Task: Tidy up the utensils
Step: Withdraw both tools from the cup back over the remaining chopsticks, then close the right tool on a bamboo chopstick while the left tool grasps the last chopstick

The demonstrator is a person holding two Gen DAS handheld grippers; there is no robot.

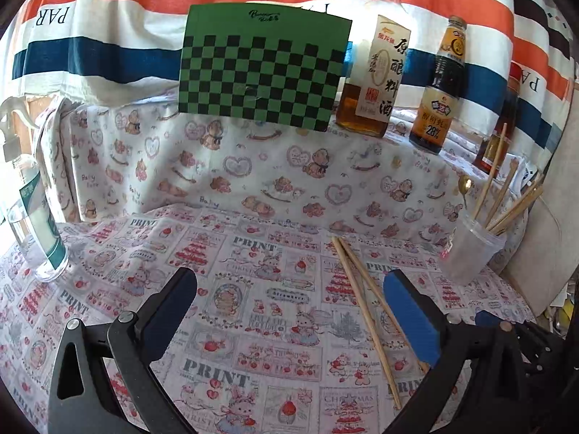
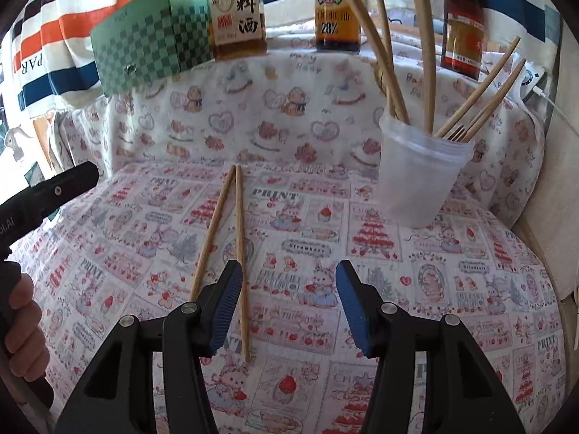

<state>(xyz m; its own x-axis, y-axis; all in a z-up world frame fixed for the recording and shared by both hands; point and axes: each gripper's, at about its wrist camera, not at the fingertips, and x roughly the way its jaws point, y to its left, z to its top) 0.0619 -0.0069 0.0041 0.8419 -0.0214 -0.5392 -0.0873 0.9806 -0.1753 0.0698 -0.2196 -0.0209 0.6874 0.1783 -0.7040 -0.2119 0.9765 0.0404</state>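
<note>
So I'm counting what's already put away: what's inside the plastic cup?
The plastic cup holds several wooden chopsticks standing upright, and a gold spoon sticks out too. The frosted wall hides their lower ends and anything at the bottom.

It was a home kitchen corner. A white cloth printed with red strawberries and rabbits (image 2: 289, 246) covered the surface; behind it stood a tall clear cooking-wine bottle with amber liquid (image 1: 376, 83), and to its right a dark soy-sauce bottle with an orange label (image 1: 439, 86).
</note>
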